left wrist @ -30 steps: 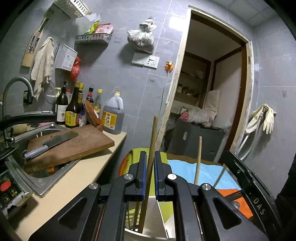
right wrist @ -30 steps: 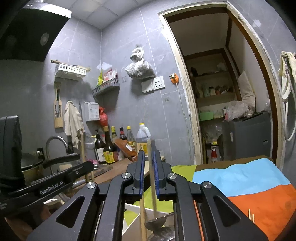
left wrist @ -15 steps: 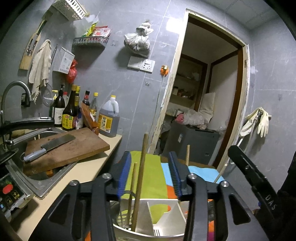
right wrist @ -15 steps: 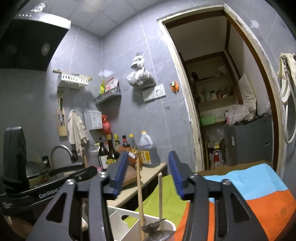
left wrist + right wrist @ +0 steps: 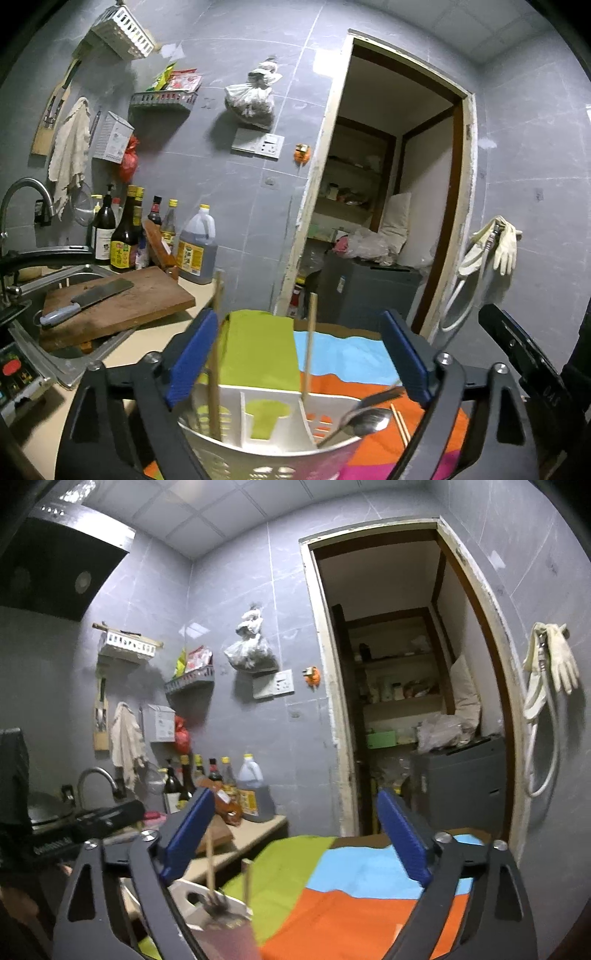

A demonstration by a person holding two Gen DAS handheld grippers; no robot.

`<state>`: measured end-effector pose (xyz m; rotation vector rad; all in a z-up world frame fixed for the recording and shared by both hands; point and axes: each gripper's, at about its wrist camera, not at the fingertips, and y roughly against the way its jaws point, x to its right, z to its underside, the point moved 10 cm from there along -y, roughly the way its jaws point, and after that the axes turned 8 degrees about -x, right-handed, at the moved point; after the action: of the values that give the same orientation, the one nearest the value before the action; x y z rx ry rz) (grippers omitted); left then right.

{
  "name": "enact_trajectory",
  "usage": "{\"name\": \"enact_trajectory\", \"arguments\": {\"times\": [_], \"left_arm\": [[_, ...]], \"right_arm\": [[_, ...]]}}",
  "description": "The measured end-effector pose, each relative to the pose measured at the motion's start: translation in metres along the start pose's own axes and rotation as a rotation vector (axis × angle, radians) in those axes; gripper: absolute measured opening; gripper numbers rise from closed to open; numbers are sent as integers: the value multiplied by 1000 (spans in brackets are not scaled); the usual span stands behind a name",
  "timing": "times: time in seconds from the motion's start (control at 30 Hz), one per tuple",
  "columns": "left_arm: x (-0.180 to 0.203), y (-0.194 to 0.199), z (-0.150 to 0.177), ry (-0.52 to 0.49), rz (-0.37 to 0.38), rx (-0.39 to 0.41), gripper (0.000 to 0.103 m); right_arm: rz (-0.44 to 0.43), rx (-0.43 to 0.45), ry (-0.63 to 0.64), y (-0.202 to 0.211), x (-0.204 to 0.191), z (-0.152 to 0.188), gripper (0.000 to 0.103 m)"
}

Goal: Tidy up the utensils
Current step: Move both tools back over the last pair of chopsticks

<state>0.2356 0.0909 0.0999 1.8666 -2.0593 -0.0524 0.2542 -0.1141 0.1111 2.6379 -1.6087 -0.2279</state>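
- Utensil holder: a white slotted caddy with dividers. It stands on the multicoloured cloth at the bottom of my left view, directly below the left tool.
- Contents, left compartment: one wooden stick stands nearly upright, close to the left blue pad.
- Contents, right side: a second wooden stick rises by a divider. I cannot tell which compartment it sits in. A metal spoon leans over the right rim.
- Loose item: a pair of chopsticks lies on the orange part of the cloth just beside the holder.
- Left tool: its jaws have just been opening and now stand wide apart. The pads press on nothing, though the sticks rise between them.
- Right tool: its jaws have also just been opening and now stand wide. I grip nothing with it. The holder shows blurred at its lower left.
- Desk: a cutting board with a cleaver lies across the sink, well apart from the holder.
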Motion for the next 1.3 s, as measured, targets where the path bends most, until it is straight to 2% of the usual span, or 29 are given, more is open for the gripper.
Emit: {"name": "enact_trajectory", "arguments": {"times": [0.07,0.2,0.43,0.67,0.97,1.3], "left_arm": [[11,1,5,-11,14,-7,91],[31,2,18,-32,38,-24,94],[66,-2,54,-65,89,-100,94],[91,-11,95,-92,109,-192,94],[102,-39,154,-74,80,-380,94],[80,-71,196,-38,-43,-593,94]], "right_arm": [[15,-9,4,6,9,2,103],[42,-31,14,17,26,8,103],[76,-102,6,30,56,33,103],[133,-221,-21,33,90,67,103],[107,-487,-50,10,108,127,103],[137,-723,-84,-14,123,180,102]]}}
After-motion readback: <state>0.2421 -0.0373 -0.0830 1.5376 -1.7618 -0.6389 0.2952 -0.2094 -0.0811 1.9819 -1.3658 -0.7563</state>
